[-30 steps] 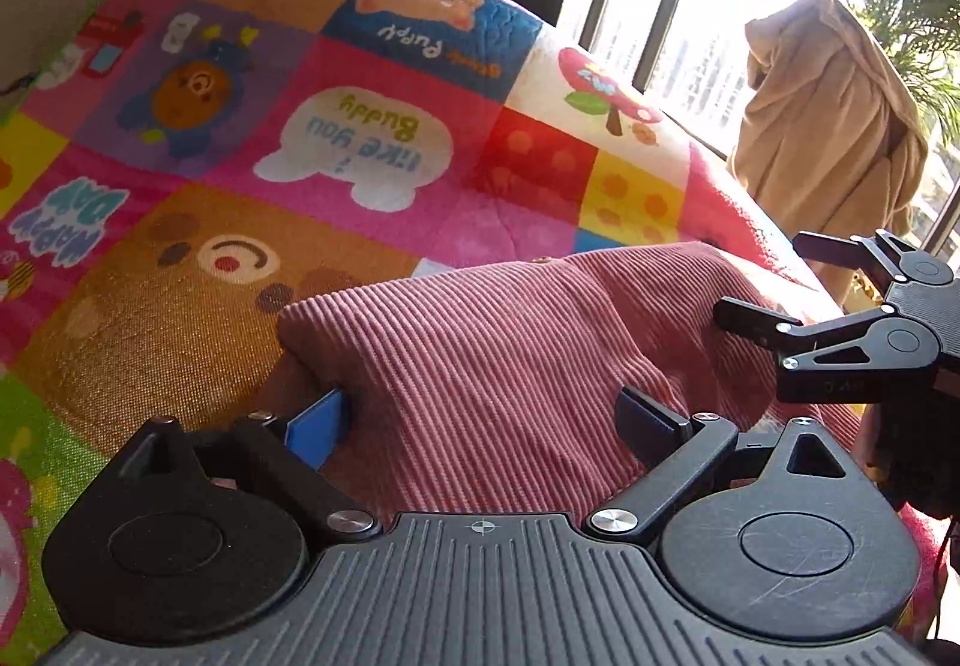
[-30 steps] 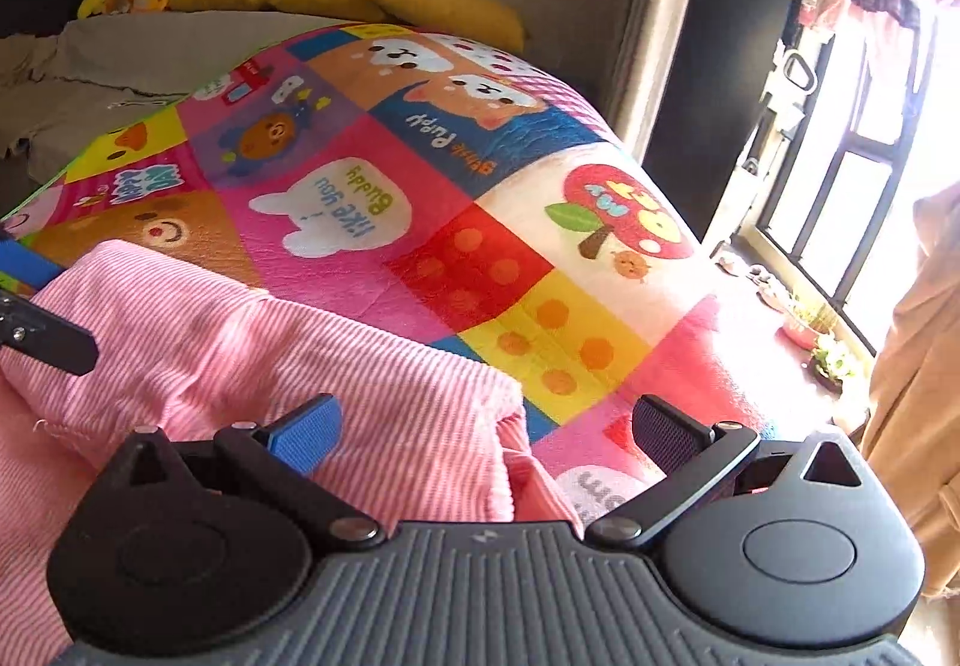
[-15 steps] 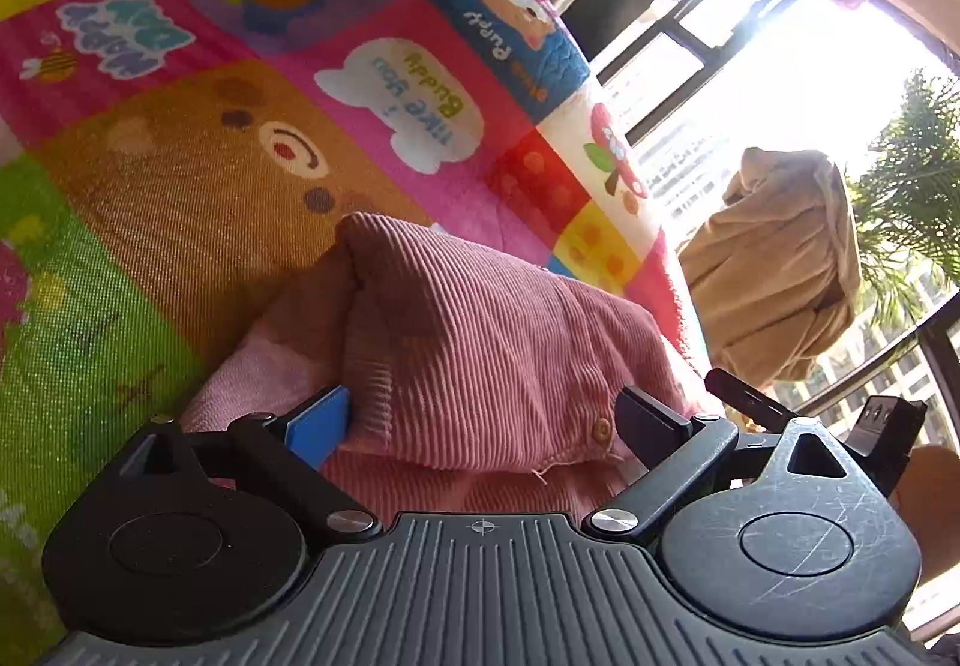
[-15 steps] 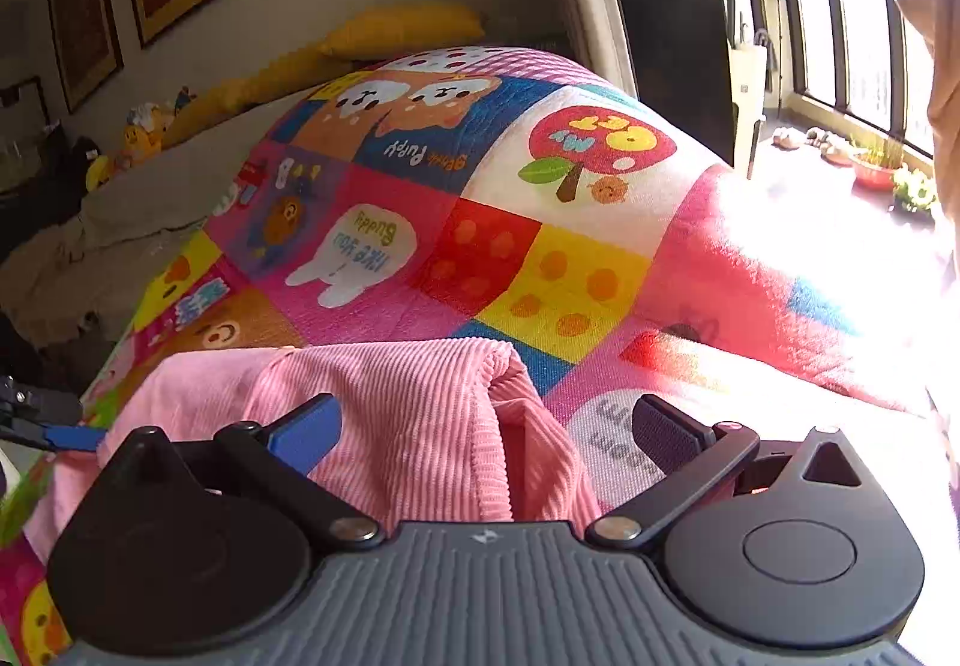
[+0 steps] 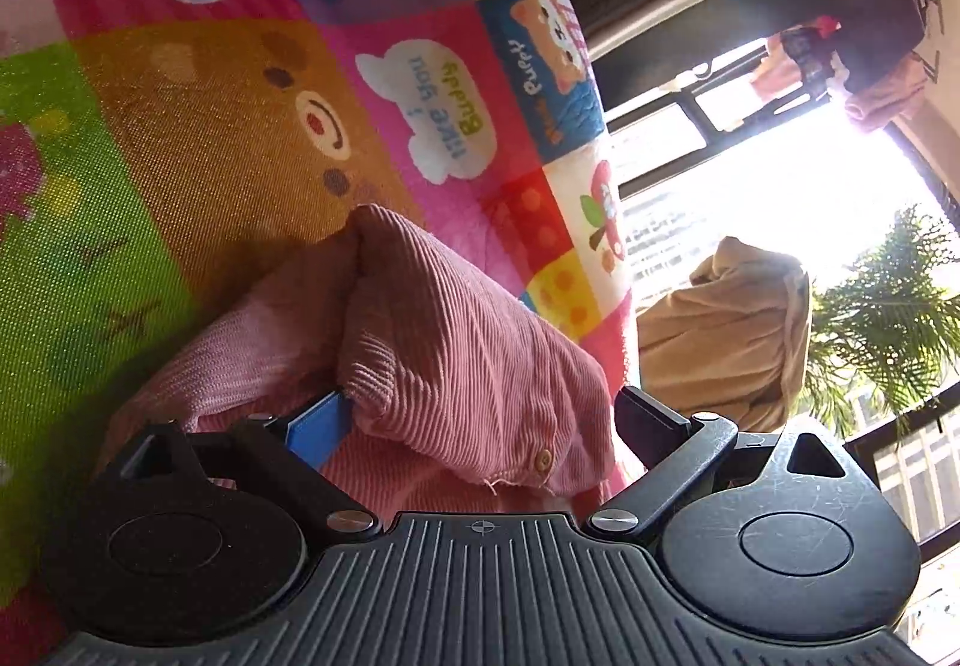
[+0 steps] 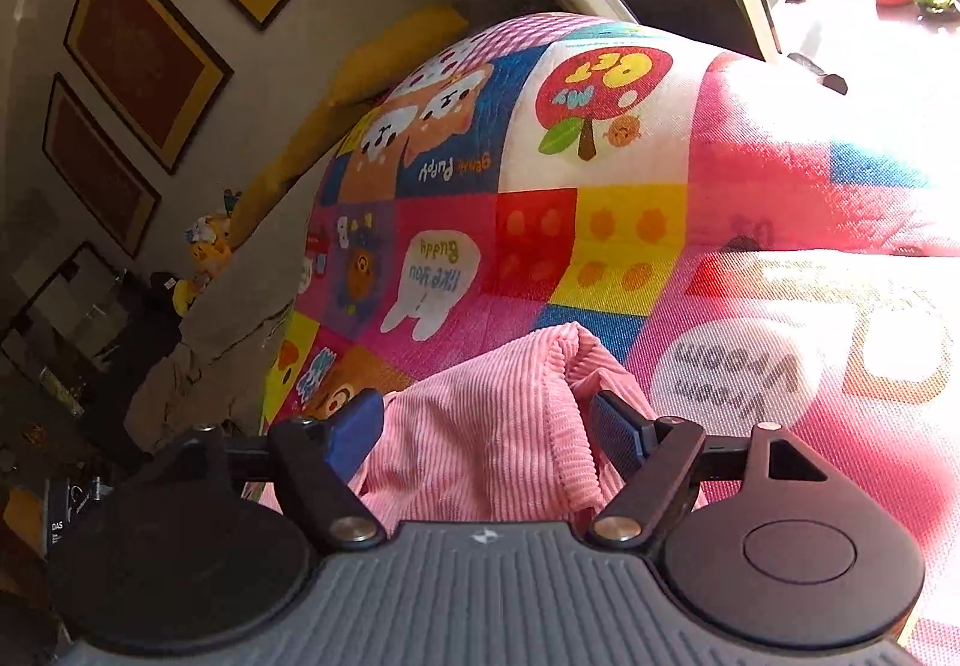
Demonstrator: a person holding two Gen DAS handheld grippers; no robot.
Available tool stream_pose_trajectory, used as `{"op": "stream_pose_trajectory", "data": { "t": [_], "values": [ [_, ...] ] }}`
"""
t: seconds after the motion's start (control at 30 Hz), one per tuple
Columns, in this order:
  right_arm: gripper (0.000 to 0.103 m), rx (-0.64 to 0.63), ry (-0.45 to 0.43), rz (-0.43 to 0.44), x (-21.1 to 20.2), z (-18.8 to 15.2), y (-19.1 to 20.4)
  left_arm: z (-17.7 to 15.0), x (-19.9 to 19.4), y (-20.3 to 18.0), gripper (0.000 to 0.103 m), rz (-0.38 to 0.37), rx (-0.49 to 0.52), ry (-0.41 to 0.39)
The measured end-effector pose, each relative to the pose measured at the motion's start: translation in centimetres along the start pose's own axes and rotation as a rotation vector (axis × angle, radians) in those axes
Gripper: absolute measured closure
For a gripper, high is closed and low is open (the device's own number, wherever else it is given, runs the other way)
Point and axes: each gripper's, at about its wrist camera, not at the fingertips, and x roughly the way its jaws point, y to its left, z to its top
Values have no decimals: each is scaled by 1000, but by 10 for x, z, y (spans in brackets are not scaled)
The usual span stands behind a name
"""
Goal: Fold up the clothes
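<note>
Pink corduroy garment (image 5: 456,360) bunched at lower centre on the patchwork quilt (image 5: 198,138), between the wide-open jaws of left gripper (image 5: 483,420) and right gripper (image 6: 489,426), neither gripping.

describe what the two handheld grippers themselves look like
Both look alike. The left gripper and right gripper each have a dark grey ribbed body with a small crosshair mark, two round black discs, black linkage arms on silver pivot screws, and blue-faced finger pads. No cables or sleeves visible.

The patchwork bedspread (image 5: 198,138) carries the readable words: a white cloud patch (image 5: 447,111) says "I like you Buddy", a blue patch (image 5: 540,84) "Puppy". In the right wrist view, a red mushroom (image 6: 600,78) reads "MY PET".
</note>
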Motion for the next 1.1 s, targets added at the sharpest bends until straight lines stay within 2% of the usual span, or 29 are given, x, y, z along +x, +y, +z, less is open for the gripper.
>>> {"op": "stream_pose_trajectory", "data": {
  "t": [0.07,0.13,0.23,0.3,0.43,0.47,0.5,0.63,0.77,0.93,1.03,1.1],
  "values": [
    [15,46,21,42,4,10,-6,7,3,-3,6,33,19,-6],
    [15,76,47,43,13,13,-12,16,5,-11,6,74,66,-18],
    [14,72,73,41,27,15,-15,33,3,-20,6,52,97,-42],
    [14,66,88,44,36,16,-15,43,8,-23,5,68,107,-46],
    [13,61,113,42,63,19,-16,50,37,-14,5,120,87,21],
    [13,70,131,64,70,17,-16,49,45,-11,5,130,76,42],
    [12,79,149,85,76,16,-16,46,53,-8,6,129,73,60],
    [7,66,197,123,89,8,-9,35,68,-12,6,40,89,106],
    [7,18,205,196,67,3,8,22,56,-36,6,-80,183,136],
    [7,-80,188,181,25,-18,24,-3,19,-58,6,-168,283,135],
    [7,-138,178,171,0,-31,35,-22,3,-56,6,-159,324,123],
    [7,-178,170,150,-15,-39,40,-29,2,-45,5,-87,306,116]
  ]
}}
